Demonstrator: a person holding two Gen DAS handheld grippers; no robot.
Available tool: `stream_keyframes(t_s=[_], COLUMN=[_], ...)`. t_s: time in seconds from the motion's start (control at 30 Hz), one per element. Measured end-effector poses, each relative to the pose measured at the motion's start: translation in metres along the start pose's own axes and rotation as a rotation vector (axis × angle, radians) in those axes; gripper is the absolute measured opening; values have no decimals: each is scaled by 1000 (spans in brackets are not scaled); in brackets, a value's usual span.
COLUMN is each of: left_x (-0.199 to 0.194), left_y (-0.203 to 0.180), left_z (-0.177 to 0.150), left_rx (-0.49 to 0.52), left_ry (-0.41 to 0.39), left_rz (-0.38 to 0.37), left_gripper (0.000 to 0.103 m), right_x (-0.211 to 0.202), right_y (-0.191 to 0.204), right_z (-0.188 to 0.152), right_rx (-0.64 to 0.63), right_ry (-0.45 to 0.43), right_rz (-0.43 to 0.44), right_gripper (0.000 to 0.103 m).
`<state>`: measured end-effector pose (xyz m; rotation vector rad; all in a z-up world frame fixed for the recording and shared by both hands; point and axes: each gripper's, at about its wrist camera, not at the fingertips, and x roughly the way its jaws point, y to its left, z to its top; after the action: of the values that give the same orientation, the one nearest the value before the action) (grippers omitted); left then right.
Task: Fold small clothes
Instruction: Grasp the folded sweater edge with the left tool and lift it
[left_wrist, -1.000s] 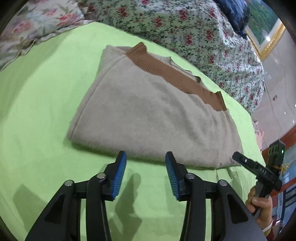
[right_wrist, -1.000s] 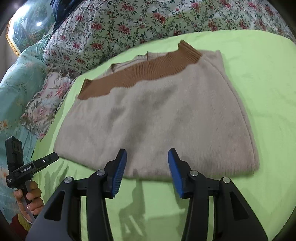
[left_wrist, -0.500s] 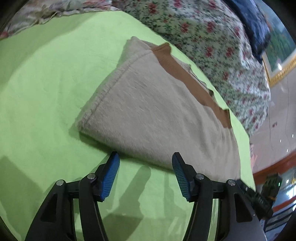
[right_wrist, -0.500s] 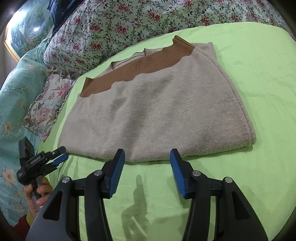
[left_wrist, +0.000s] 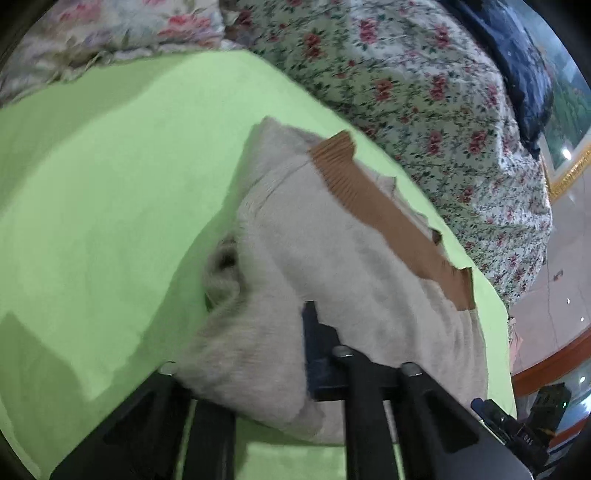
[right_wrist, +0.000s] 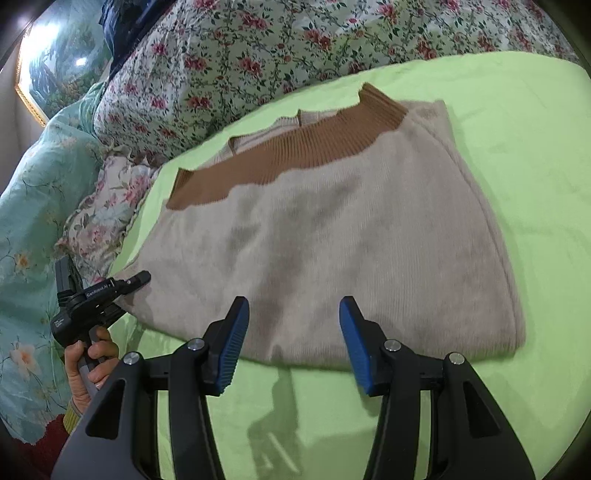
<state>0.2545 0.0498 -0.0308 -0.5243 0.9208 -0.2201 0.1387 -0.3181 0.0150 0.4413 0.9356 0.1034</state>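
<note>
Where L claw pinches, sweater bunched

left gripper: we moved in on the sweater's near corner, jaws gone from open to clamped on it | sweater: that corner now bunched and lifted off the green sheet | right gripper: crept slightly over the near hem

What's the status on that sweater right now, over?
Left gripper shut on beige sweater's near corner. Right gripper open, at near edge. Nothing in the way.
</note>
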Motion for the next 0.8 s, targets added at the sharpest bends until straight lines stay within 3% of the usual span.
stream_keyframes(t_s=[0.23, 0.43, 0.47, 0.53, 0.57, 0.67, 0.8], left_x=[-25, -6, 0, 12, 19, 34, 35], left_y=[-74, -147, -158, -173, -178, -181, -183], left_z=[-2, -32, -42, -58, -65, -79, -82], left_rx=[192, 385, 428, 489, 511, 522, 522], left_ry=[-61, 4, 19, 41, 59, 102, 98], left_rz=[-91, -136, -130, -120, -119, -134, -147], left_gripper=[7, 7, 7, 7, 7, 7, 7], right_x=[-1, 7, 11, 21, 27, 49, 93], right_y=[-7, -10, -8, -4, -2, 6, 26], right_z=[27, 58, 63, 74, 78, 87, 96], right_rx=[14, 53, 52, 56, 53, 50, 28], right_ry=[12, 66, 78, 90, 100, 137, 217], right_rz=[107, 229, 248, 286, 310, 333, 326], right_gripper=[52, 53, 55, 72, 75, 76, 76])
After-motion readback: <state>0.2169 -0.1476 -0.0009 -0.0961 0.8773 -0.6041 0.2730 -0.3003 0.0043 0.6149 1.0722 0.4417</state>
